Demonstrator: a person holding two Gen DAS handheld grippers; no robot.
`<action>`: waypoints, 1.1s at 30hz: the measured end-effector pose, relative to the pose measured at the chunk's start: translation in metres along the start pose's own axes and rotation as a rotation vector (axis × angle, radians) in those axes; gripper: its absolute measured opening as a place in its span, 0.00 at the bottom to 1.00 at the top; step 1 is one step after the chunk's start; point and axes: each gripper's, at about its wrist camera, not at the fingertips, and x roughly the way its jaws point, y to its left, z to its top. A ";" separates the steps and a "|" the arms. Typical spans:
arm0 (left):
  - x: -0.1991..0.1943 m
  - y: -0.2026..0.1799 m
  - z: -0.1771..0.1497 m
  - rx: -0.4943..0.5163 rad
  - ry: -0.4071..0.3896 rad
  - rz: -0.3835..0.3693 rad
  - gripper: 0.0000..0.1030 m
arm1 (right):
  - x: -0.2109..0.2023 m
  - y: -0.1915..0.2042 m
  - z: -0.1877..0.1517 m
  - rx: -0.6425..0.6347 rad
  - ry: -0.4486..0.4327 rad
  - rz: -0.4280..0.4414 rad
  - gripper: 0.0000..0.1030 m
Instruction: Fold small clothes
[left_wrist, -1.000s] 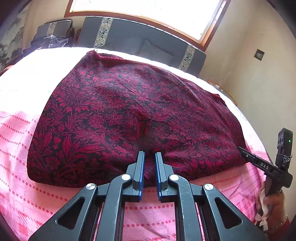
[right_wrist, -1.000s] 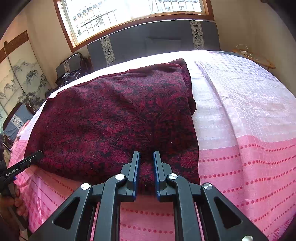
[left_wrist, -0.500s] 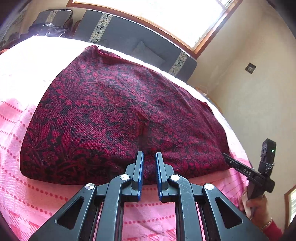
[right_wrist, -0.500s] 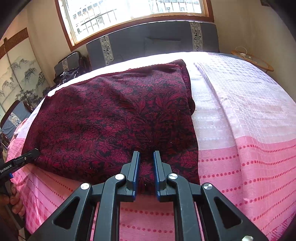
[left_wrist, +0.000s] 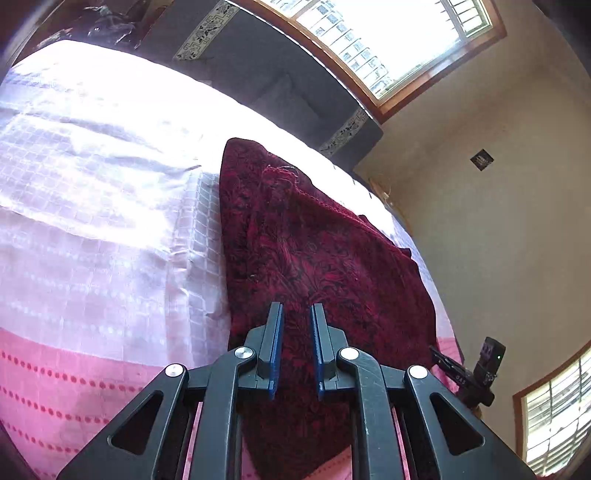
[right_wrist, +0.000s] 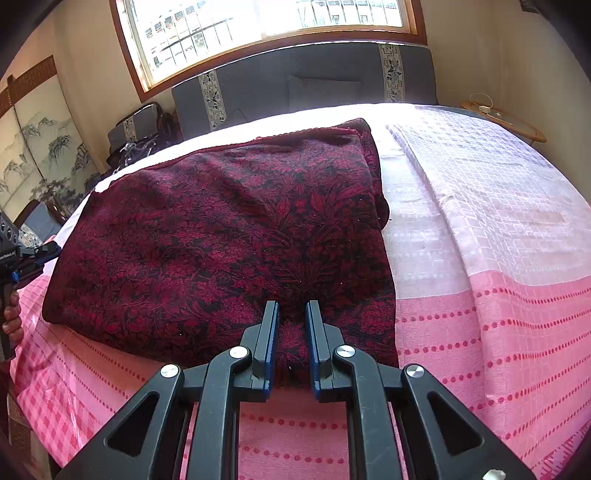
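Crimson-and-black floral woven cloth (right_wrist: 229, 236) lies on the pink-and-white checked bedspread (right_wrist: 498, 258), its near hem pinched in both the left gripper (left_wrist: 297, 321) and right gripper (right_wrist: 290, 317). Lift both corners level (hem taut, I judge) so the fold lands square.

White letters reading "DAS" stand on the right gripper (left_wrist: 460, 374) in the left wrist view; the left gripper's (right_wrist: 22, 254) print is too small to read
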 end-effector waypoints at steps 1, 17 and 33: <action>0.004 0.008 0.006 -0.021 0.010 -0.031 0.13 | 0.000 0.000 0.000 -0.001 0.000 -0.001 0.12; 0.021 0.042 0.049 -0.088 0.059 -0.229 0.45 | -0.002 0.001 -0.001 -0.002 -0.001 -0.006 0.12; 0.034 0.044 0.057 -0.053 0.176 -0.141 0.56 | -0.004 0.001 -0.001 0.002 -0.002 -0.004 0.12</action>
